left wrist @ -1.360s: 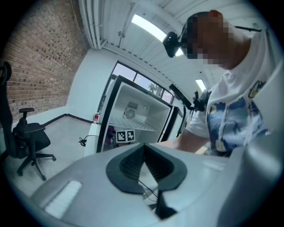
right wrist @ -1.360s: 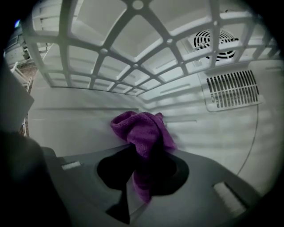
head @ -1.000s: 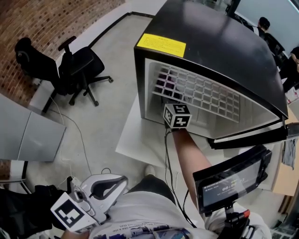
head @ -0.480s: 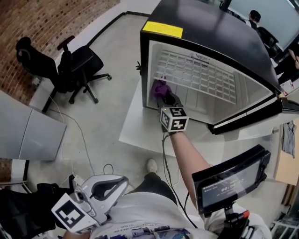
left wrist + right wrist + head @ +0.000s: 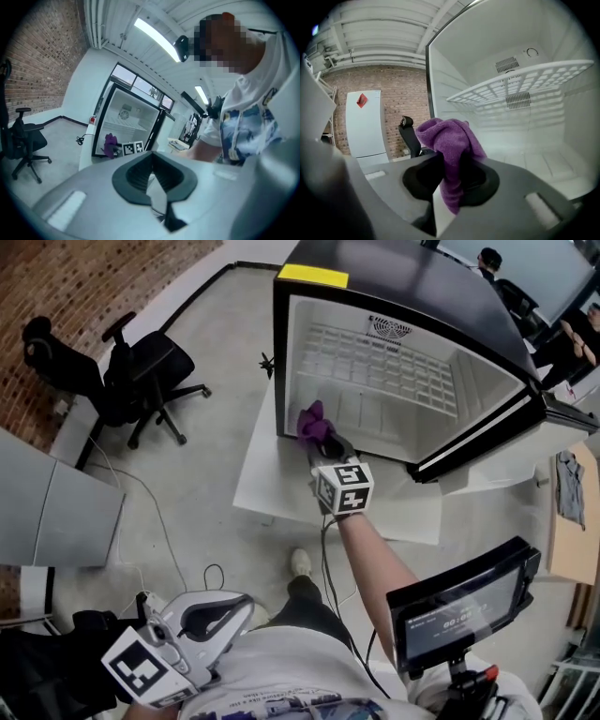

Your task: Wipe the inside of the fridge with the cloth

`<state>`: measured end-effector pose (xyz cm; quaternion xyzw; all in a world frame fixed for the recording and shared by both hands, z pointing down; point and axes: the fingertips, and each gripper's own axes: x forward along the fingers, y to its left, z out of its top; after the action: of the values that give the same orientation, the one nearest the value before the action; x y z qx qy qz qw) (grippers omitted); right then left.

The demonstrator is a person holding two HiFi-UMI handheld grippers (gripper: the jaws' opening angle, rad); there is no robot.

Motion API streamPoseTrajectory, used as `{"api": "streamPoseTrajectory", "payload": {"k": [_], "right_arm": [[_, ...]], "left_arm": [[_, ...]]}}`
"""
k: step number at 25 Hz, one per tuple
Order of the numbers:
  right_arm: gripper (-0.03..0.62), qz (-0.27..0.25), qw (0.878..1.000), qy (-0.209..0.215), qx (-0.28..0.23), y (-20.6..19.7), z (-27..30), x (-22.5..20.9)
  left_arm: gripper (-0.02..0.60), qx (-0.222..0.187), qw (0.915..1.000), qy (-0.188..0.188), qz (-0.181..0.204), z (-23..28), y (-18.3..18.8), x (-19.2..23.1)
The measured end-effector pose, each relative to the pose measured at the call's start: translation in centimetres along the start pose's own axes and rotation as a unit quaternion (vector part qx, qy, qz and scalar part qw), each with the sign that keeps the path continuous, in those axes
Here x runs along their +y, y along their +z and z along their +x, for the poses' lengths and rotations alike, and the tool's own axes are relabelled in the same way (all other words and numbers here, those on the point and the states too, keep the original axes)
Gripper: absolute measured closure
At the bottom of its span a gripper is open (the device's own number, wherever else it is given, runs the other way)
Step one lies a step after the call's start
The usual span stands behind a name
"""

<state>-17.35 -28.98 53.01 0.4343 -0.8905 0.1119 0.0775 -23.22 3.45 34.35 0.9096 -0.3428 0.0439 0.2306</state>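
**Purple cloth held at the mouth of an open fridge**

At far left, a black wheeled office chair (image 5: 141, 371) stood on the grey concrete floor beside a red brick wall (image 5: 84, 277). At lower left, close against the person's body, the white left gripper (image 5: 234, 604) was held well away from the fridge. In its own view its dark jaws were closed together with nothing between them.

Right of centre stood a small black-cased fridge with a white interior (image 5: 422, 277), its front open, on a white board (image 5: 267, 479). A white wire shelf (image 5: 394, 367) ran across the inside.

A crumpled purple cloth (image 5: 314, 420) sat at the lower left corner of the fridge's opening, below the shelf and near the left inner wall. It could not be told whether it touched the wall. The right gripper (image 5: 323, 439), at the end of an outstretched bare forearm, had its jaws clamped on the cloth, which bunched up above them.

At lower right, a dark screen (image 5: 464, 601) faced the person.
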Motion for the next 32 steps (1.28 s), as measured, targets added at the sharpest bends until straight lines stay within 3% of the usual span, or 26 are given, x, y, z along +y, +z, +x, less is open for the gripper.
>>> {"api": "streamPoseTrajectory", "payload": {"k": [6,8,13,16,20,22,32], "right_arm": [[0.516,-0.002,0.997,-0.073,-0.008,1.0,-3.9,-5.9],[0.516,-0.005,0.995,-0.104,-0.009,1.3,-5.2,-8.6],[0.516,-0.015,0.983,-0.182,-0.016,2.4,-8.2,-15.1],[0.516,-0.024,0.974,-0.226,-0.007,2.5,-8.8,-18.5],[0.516,-0.031,0.962,-0.27,-0.001,3.4,-8.2,-21.8],[0.516,-0.035,0.959,-0.282,-0.001,3.7,-7.5,-22.7],[0.516,-0.05,0.95,-0.308,0.029,3.2,-4.0,-26.5]], "left_arm": [[0.575,0.009,0.9988,-0.038,0.031,1.4,0.2,0.0],[0.575,0.006,0.9983,-0.054,0.024,2.6,1.0,-0.4],[0.575,0.01,0.9959,-0.078,0.043,4.6,1.4,-0.6],[0.575,0.005,0.9957,-0.086,0.034,6.3,2.7,-1.0],[0.575,0.009,0.9955,-0.078,0.053,7.5,3.6,-0.1],[0.575,0.01,0.9968,-0.07,0.038,8.1,4.1,0.3],[0.575,0.017,0.9974,-0.032,0.063,9.7,5.4,3.2]]}}
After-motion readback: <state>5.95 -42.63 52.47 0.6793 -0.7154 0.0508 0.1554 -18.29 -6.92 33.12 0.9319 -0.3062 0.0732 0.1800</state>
